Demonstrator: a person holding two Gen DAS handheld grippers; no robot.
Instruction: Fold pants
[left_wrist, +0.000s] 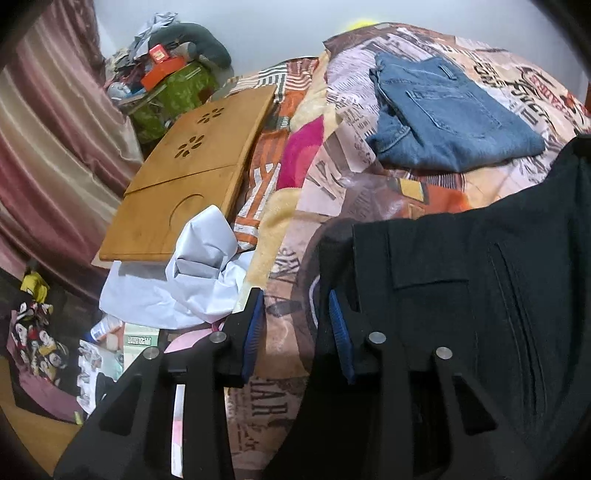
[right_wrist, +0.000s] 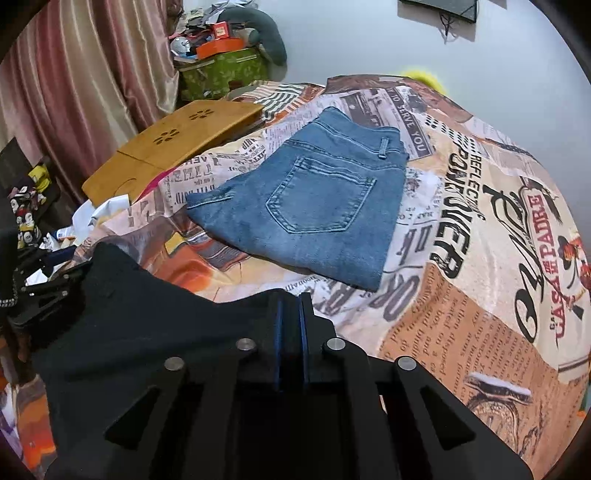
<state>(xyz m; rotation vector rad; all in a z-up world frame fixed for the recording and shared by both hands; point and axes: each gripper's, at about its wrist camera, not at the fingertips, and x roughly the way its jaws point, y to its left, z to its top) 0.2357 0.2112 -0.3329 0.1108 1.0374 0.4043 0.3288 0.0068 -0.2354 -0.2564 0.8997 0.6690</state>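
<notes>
Black pants (left_wrist: 461, 295) lie on the printed bedspread in front of me; they also show in the right wrist view (right_wrist: 140, 325). My left gripper (left_wrist: 295, 325) is open, its right finger at the waist edge of the black pants, nothing between the pads. My right gripper (right_wrist: 291, 332) is shut on the black pants' edge and holds the cloth raised. The left gripper's frame (right_wrist: 40, 291) shows at the pants' far left corner. Folded blue jeans (right_wrist: 314, 206) lie flat further back on the bed, also in the left wrist view (left_wrist: 450, 114).
A wooden lap tray (left_wrist: 188, 170) lies at the bed's left edge, with crumpled white cloth (left_wrist: 184, 280) beside it. A green box (right_wrist: 221, 74) with clutter stands by the wall. Pink curtains (left_wrist: 48, 147) hang at left. The bedspread (right_wrist: 480, 258) stretches right.
</notes>
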